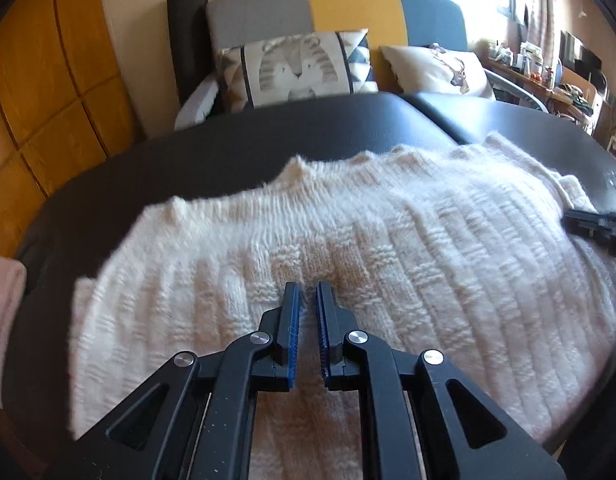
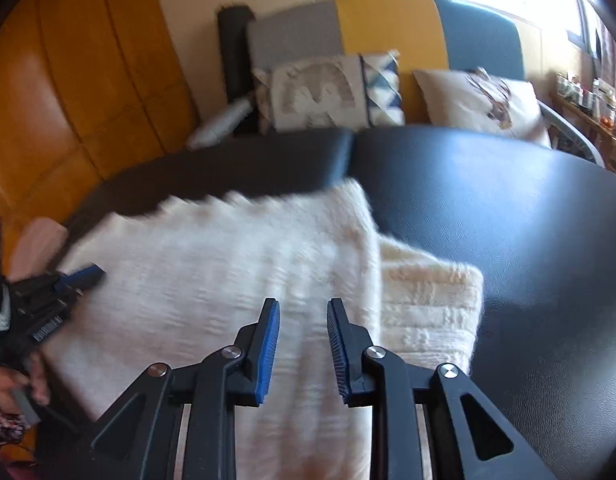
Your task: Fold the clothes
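A cream knitted sweater (image 1: 388, 240) lies spread flat on a black table (image 1: 228, 152). My left gripper (image 1: 307, 286) hovers just over the sweater's near middle, its blue pads almost together with nothing between them. At the right edge of the left wrist view my right gripper (image 1: 596, 226) reaches in over the sweater's side. In the right wrist view the sweater (image 2: 228, 260) has a part folded out at its right (image 2: 428, 300). There my right gripper (image 2: 303, 304) stands open above the fold line and holds nothing. My left gripper (image 2: 88, 274) shows at the far left.
Behind the table (image 2: 508, 200) stands a sofa (image 1: 348, 8) with a tiger cushion (image 1: 296, 68) and a cream cushion (image 1: 436, 68). A pink cloth (image 1: 0, 312) lies at the table's left end. A person's hand (image 2: 12, 384) shows at lower left. Wooden panelling (image 1: 48, 80) fills the left.
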